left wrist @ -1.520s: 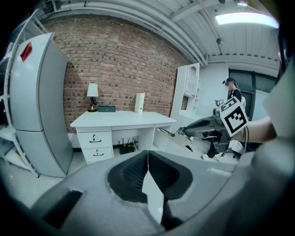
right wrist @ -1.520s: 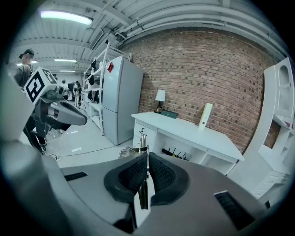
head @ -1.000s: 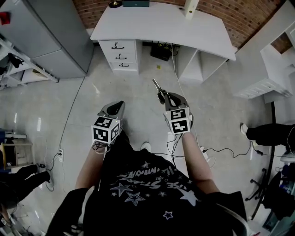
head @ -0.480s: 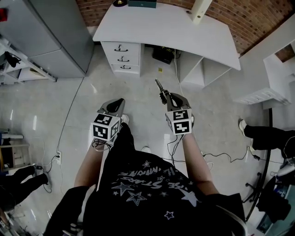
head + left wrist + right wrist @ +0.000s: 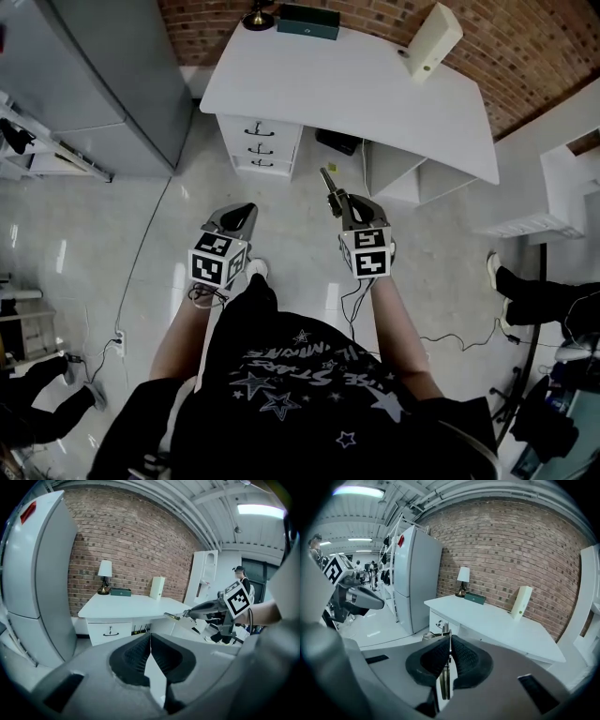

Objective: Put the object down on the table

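We hold the tool point(image 5: 327, 178) in the right gripper point(image 5: 339, 199), just right of the middle of the head view. It is a thin metal piece, and it sticks out past the jaw tips toward the table point(image 5: 356, 94) at the top of the frame. It hangs over the floor, not yet above the table. In the right gripper view the jaws are pressed together on it, and the metal shows as a narrow strip between the black pads. The left gripper point(image 5: 242, 212), left of the middle, has its jaws closed with nothing between them.

We judge the tool to be light, stiff and smooth, so it may slip or turn if the grip loosens. The pads hold it near its back end, which leaves the long front end free. It seems best to lay it flat on a bare part of the white top, away from the lamp point(image 5: 255, 17), and to release only when it rests. It may slide on the hard surface
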The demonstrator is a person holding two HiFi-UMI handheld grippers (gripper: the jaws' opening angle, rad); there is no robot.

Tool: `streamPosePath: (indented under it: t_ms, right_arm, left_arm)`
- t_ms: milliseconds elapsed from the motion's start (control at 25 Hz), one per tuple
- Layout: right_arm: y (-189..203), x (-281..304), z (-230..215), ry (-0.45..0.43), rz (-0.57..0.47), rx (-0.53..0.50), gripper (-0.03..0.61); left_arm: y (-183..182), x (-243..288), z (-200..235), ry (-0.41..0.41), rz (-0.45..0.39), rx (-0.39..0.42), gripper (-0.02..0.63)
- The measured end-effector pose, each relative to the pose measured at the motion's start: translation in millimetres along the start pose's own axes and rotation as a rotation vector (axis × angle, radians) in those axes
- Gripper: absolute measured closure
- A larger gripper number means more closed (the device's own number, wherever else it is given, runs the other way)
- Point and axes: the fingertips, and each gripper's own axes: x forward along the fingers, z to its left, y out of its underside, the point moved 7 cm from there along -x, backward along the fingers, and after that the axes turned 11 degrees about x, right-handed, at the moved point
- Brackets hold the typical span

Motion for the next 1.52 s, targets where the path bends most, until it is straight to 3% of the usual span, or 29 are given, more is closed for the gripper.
streamPosePath:
  t_ms: [280,600,1000,1520]
  right_arm:
    - [-68,69,28,-0.016,-0.014,-0.085,0.566]
    - [-110,126,56,-0.002,-0.006,-0.103,0.566]
    - [-120,176,59,-0.031,0.027,-0.177,0.566]
    - [-174,278,44,-0.128,0.002,-0.345,0.566]
  left_arm:
    - [-19,14,92,-0.014,-0.025,-0.015,0.594]
    - [-19,24,161,0.029,-0.004,-0.015,0.594]
    - [-9,41,195,-0.003,0.015,-0.073,0.594]
    - [-40,93,252,-0.083,0.015,-0.079,0.592]
